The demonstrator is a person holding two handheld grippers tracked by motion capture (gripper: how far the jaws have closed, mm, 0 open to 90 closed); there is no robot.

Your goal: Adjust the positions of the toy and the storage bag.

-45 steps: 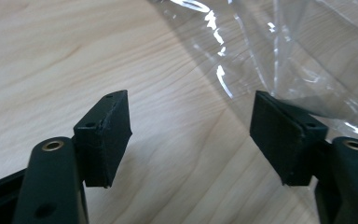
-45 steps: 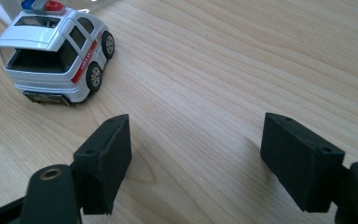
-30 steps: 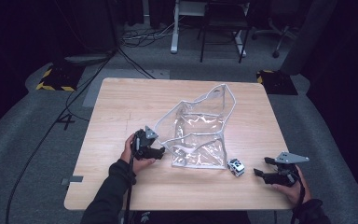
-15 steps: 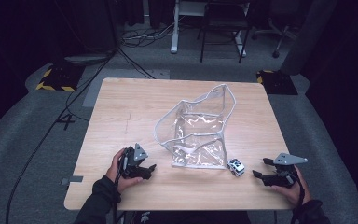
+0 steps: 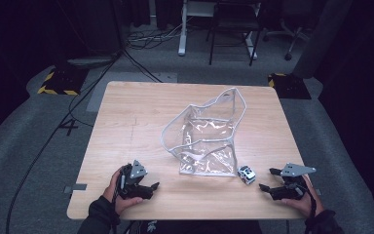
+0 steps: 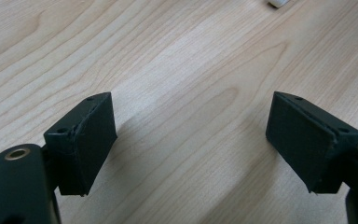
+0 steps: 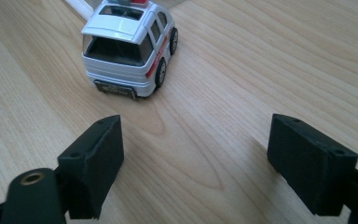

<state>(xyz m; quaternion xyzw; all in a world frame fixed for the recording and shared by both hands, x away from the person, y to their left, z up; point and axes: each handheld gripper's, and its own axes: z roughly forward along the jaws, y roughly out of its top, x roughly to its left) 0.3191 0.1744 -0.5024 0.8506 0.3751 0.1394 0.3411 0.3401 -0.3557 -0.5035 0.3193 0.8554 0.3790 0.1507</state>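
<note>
Resting on the desk (image 5: 126, 117) with fingers spread wide and empty, the right gripper (image 5: 271, 181) faced the toy car (image 5: 246, 174) beside the clear bag (image 5: 209, 141), the left gripper (image 5: 152, 187) well apart.

The toy car (image 7: 128, 46) loses its roof light at the top edge of the right gripper view; beside it, a white strip (image 7: 78, 8) is cut off too.

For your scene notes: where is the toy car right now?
In the high view the toy car sits on the table, beside the clear bag, left of the right gripper.
</note>
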